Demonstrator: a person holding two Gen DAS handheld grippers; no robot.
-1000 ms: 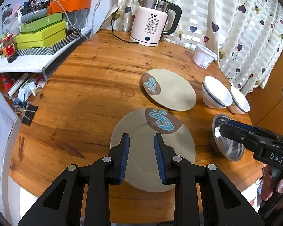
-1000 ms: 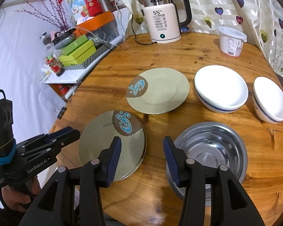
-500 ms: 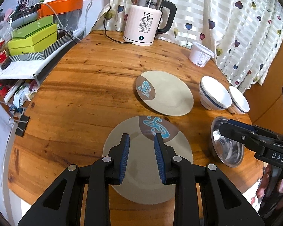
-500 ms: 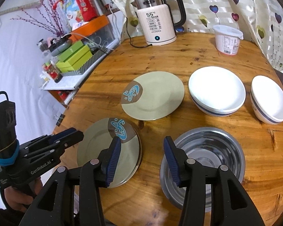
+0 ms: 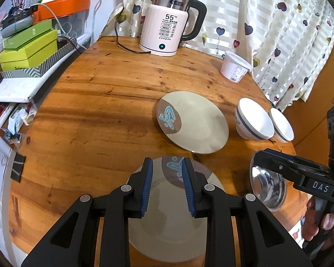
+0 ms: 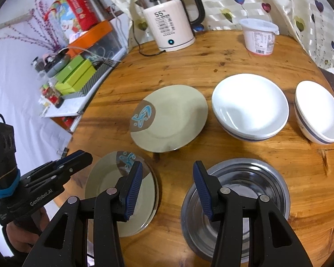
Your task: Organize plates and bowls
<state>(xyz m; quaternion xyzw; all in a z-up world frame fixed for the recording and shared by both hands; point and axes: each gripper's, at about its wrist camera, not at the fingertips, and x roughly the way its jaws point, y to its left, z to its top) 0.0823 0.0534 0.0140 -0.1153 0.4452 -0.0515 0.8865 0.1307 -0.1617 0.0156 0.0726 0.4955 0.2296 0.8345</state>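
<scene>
Two beige plates with a brown and blue motif lie on the round wooden table. The near plate [image 5: 169, 229] [image 6: 104, 191] lies under my left gripper [image 5: 167, 169], which is open and empty above it. The far plate [image 5: 196, 122] [image 6: 169, 118] lies mid-table. A steel bowl [image 6: 251, 200] [image 5: 267, 189] sits at the front right, under my right gripper [image 6: 167, 178], which is open and empty. Two white bowls with blue bands, a wide one [image 6: 249, 109] [image 5: 253, 120] and a smaller one [image 6: 318, 115] [image 5: 281, 128], stand to the right.
A white electric kettle [image 5: 169, 33] [image 6: 169, 26] with its cord stands at the table's back. A white plastic tub [image 5: 235, 66] [image 6: 259, 36] stands back right. A shelf with green boxes [image 5: 29, 49] is to the left. A heart-print curtain [image 5: 278, 22] hangs behind.
Both grippers have pulled back toward the table's front edge; the near plate sits lower in both views. Jaws have kept their opening. Nothing on the table has moved.
</scene>
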